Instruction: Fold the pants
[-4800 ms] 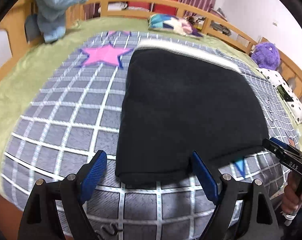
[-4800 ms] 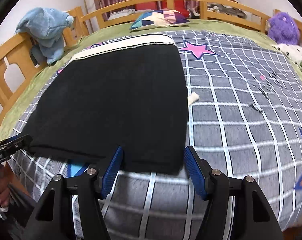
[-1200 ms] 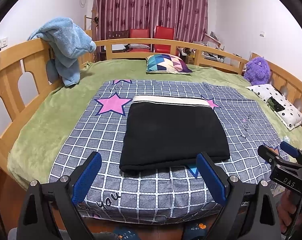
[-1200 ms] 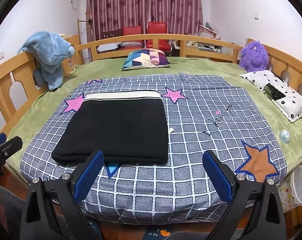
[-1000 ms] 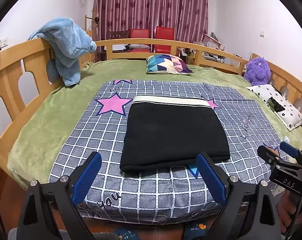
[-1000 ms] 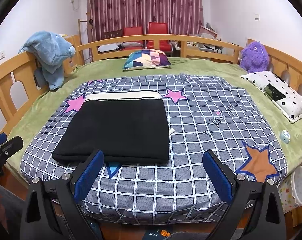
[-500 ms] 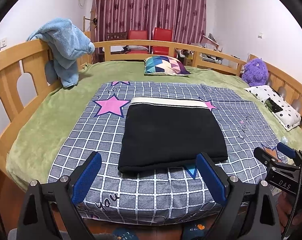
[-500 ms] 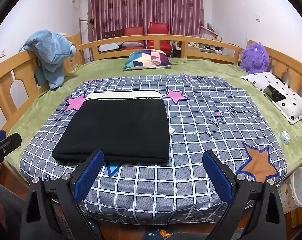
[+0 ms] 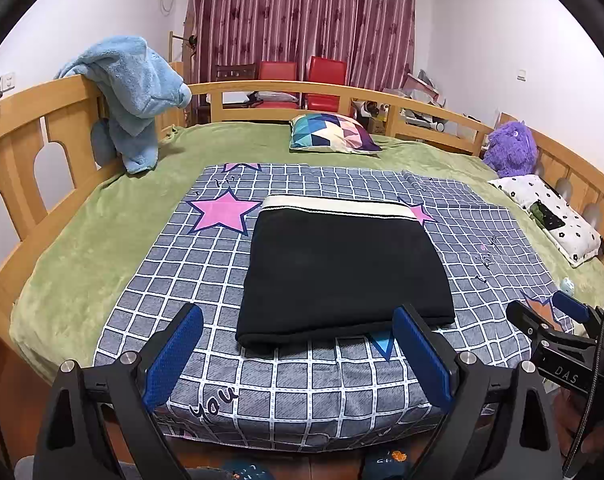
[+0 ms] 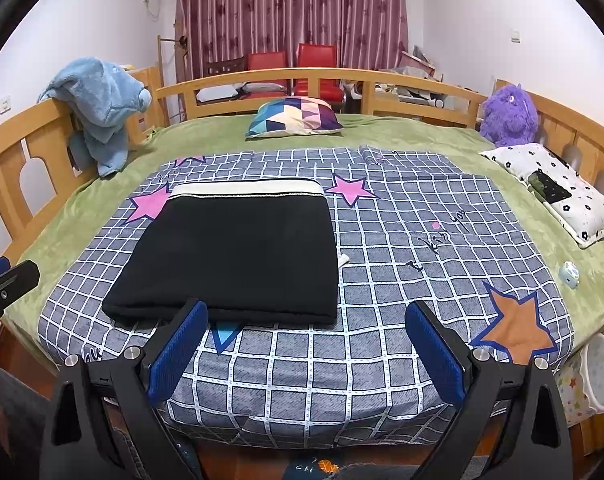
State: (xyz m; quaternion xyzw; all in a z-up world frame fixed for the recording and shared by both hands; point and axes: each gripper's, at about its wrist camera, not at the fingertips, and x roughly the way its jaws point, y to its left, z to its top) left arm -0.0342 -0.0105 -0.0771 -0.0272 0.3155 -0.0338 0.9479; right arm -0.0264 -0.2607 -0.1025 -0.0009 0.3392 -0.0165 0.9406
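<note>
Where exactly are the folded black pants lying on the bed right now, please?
The black pants lie flat on the checked blanket, left of centre in the right wrist view, waistband beside a pink star.

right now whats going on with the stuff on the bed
A person holds a tool in each hand at the foot of the bed. The left tool and right tool are both open and empty. The black pants lie folded into a neat rectangle on the checked blanket, touched by neither tool.

Matt black knit pants (image 9: 342,268) lie on a checked cotton sheet (image 9: 189,276) over a plush green blanket (image 9: 101,224), inside a varnished wooden bed rail (image 9: 29,140).
</note>
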